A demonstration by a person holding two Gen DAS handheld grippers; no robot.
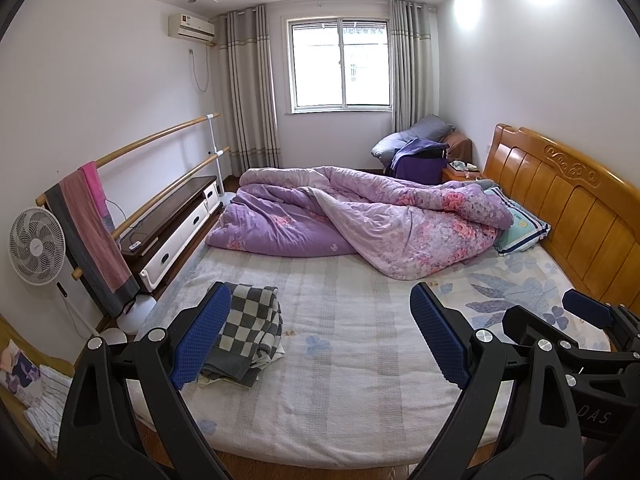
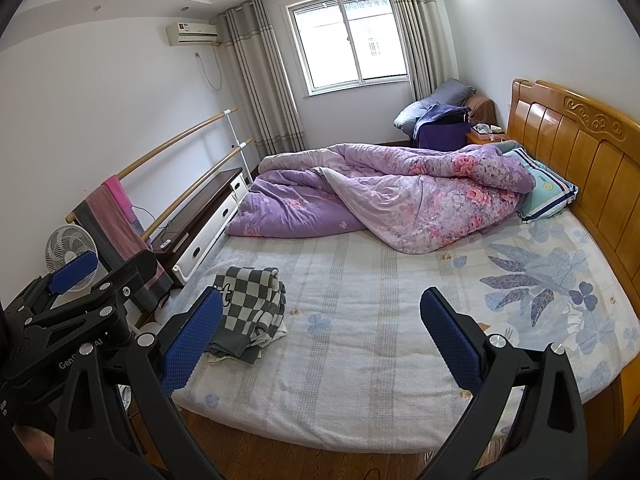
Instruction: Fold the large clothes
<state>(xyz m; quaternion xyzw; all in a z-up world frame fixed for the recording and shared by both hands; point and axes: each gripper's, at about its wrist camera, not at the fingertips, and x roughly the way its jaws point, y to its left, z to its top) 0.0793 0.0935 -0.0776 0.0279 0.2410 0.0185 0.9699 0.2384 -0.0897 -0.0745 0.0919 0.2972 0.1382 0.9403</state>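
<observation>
A grey-and-white checked garment (image 1: 250, 330) lies crumpled in a heap on the near left part of the bed (image 1: 340, 380); it also shows in the right wrist view (image 2: 250, 312). My left gripper (image 1: 320, 336) is open and empty, held above the bed's near edge, its left finger in front of the garment. My right gripper (image 2: 320, 344) is open and empty, held beside the left one above the near edge. The right gripper also shows at the right of the left wrist view (image 1: 592, 332), and the left gripper at the left of the right wrist view (image 2: 76, 280).
A purple floral quilt (image 1: 360, 216) is bunched across the far half of the bed, with a pillow (image 1: 520, 228) by the wooden headboard (image 1: 568, 216). A low TV cabinet (image 1: 172, 232), a wooden rail with towels (image 1: 96, 232) and a fan (image 1: 36, 246) stand to the left.
</observation>
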